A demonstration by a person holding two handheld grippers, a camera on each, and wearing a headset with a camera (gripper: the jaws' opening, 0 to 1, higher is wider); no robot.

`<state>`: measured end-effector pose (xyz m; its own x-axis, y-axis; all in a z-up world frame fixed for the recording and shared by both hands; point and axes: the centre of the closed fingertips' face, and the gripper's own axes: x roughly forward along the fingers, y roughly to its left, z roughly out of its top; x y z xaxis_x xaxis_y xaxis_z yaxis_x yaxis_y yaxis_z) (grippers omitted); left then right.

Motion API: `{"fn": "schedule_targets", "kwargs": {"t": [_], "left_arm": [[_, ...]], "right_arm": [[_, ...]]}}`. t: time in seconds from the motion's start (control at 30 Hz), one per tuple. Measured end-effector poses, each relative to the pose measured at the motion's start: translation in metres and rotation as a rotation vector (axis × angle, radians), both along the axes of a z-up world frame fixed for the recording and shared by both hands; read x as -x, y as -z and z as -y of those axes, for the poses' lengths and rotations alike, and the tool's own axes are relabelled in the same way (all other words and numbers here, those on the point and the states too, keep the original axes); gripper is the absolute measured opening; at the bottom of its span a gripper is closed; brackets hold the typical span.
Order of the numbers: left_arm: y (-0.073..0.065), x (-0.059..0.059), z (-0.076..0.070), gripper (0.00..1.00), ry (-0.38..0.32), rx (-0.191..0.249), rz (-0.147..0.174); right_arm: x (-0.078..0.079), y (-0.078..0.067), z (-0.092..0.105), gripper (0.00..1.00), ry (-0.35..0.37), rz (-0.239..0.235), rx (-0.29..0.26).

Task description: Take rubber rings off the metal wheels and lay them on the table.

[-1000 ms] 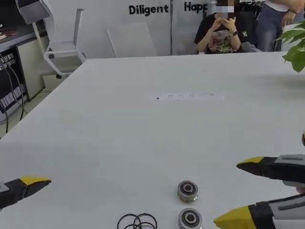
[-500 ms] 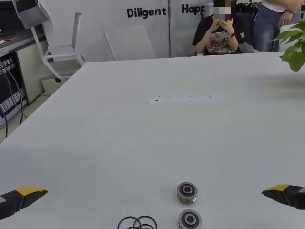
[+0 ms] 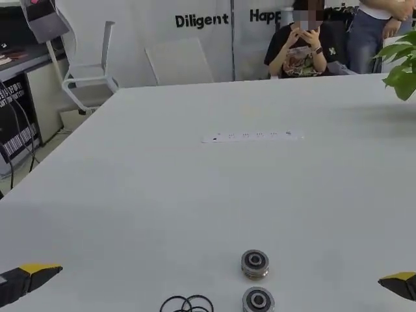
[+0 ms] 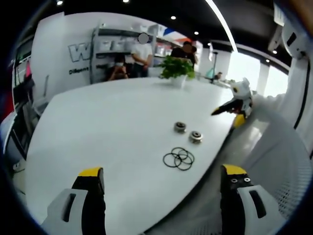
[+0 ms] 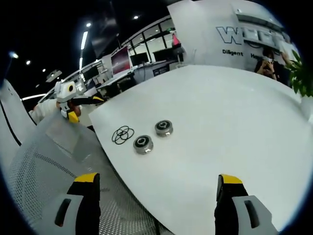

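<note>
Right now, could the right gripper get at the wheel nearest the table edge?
Probably yes. The right gripper is open and empty off the edge of the table, with only bare surface between it and that wheel. The second wheel and loose rings sit beside it, not in the way.

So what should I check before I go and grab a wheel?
1. Fingers of the left gripper open and empty: ok.
2. Fingers of the right gripper open and empty: ok.
3. Both wheels lying flat on the table, with the far wheel and the near wheel apart: ok.
4. Loose rubber rings lying beside the wheels, not touching them: ok.
5. A ring left on either wheel: cannot tell, too small to see.
</note>
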<state>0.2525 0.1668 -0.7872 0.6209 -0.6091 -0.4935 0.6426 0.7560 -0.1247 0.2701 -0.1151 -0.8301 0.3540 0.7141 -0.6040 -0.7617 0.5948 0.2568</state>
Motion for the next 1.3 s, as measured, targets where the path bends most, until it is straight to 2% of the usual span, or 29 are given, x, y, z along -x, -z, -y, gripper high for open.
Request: {"fn": "schedule_targets", "kwargs": {"t": [0.1,0.23,0.47,0.63,0.8,1.0,1.3], "left_arm": [[0.002,0.001,-0.001,1.00,-0.008,0.004,-0.013],[0.001,0.000,-0.002,1.00,-0.018,0.007,-0.011],[0.001,0.000,-0.003,1.00,-0.038,0.013,-0.013],[0.001,-0.002,-0.004,1.00,-0.049,-0.001,-0.008],[0.004,-0.003,-0.009,1.00,-0.065,-0.032,-0.006],[0.005,-0.003,-0.012,1.00,-0.086,-0.025,-0.014],[0.009,0.000,-0.011,1.00,-0.062,-0.051,-0.026]], "right_arm": [[0.001,0.000,0.001,0.99,0.007,-0.004,-0.004],[0.002,-0.001,-0.001,0.99,0.017,0.002,-0.008],[0.008,0.001,-0.002,0.99,0.015,-0.017,-0.004],[0.012,0.003,-0.002,0.99,0.014,-0.029,0.000],[0.009,0.000,-0.001,0.98,0.018,-0.010,0.004],[0.008,-0.002,0.001,0.94,0.033,0.002,-0.001],[0.012,-0.001,0.000,0.88,0.038,-0.014,-0.009]]}}
